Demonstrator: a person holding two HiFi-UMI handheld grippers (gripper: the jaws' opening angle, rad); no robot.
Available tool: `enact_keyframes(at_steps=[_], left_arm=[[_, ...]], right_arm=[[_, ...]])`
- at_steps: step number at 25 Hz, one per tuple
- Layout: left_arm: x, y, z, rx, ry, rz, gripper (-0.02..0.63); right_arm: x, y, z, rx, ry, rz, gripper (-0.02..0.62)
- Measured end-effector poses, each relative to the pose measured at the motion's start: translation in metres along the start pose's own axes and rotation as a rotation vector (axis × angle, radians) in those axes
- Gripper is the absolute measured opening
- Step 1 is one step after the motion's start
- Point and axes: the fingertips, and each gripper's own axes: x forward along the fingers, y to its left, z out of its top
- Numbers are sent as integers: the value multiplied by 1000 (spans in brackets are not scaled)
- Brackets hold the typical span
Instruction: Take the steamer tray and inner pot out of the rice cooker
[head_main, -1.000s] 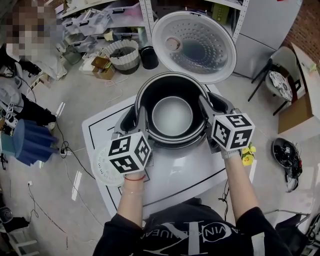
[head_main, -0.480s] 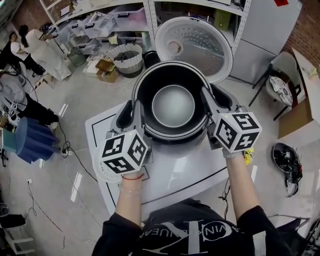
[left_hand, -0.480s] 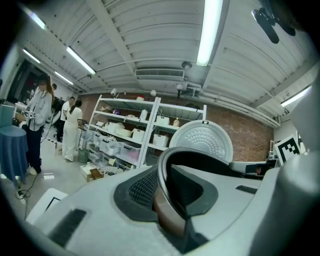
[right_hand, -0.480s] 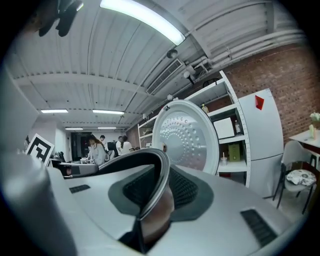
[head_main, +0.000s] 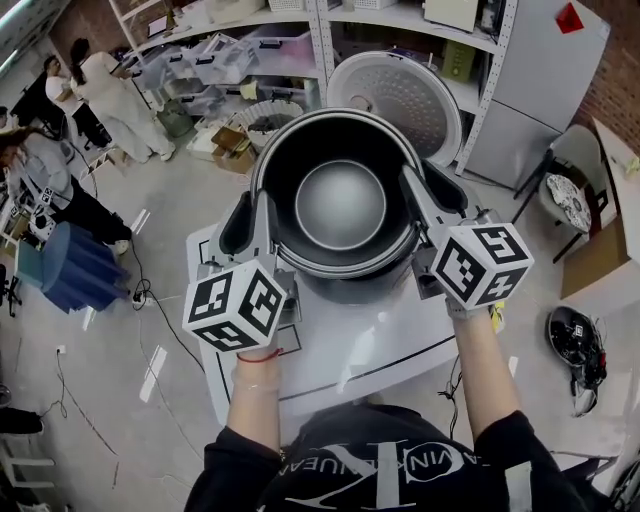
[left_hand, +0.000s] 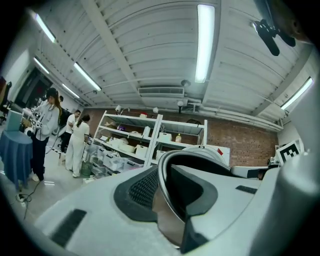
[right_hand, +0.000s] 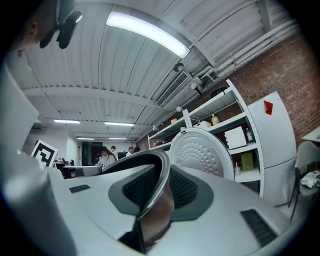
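Observation:
The dark inner pot (head_main: 340, 205) hangs in the air above the rice cooker body (head_main: 352, 286), held level between both grippers. My left gripper (head_main: 263, 218) is shut on the pot's left rim (left_hand: 167, 200), one jaw inside and one outside. On the opposite side my right gripper (head_main: 413, 197) clamps the right rim (right_hand: 157, 200) the same way. The cooker's lid (head_main: 400, 95) stands open behind the pot. In each gripper view the rim's metal edge runs between the jaws. I cannot make out the steamer tray in the frames from now.
The cooker stands on a white table (head_main: 385, 340). Shelves (head_main: 300, 40) with boxes and bins line the back. People (head_main: 105, 90) stand at the far left. A blue cover (head_main: 70, 270) is left of the table, a chair (head_main: 570, 170) at right.
Both grippers have risen together with the inner pot, which has come up out of the cooker. The white round disc by the left gripper is now hidden.

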Motion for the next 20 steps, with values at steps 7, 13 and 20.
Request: enact_keyframes(at_steps=[7, 13, 20], left_arm=[[-51, 11, 29, -16, -73, 75, 71], [-107, 26, 37, -6, -115, 171, 71], [-179, 53, 31, -27, -131, 314, 71]], right_arm=[[-9, 43, 11, 12, -23, 103, 92], [-19, 86, 4, 32, -17, 208, 95], [-27, 145, -19, 48, 38, 351, 95]])
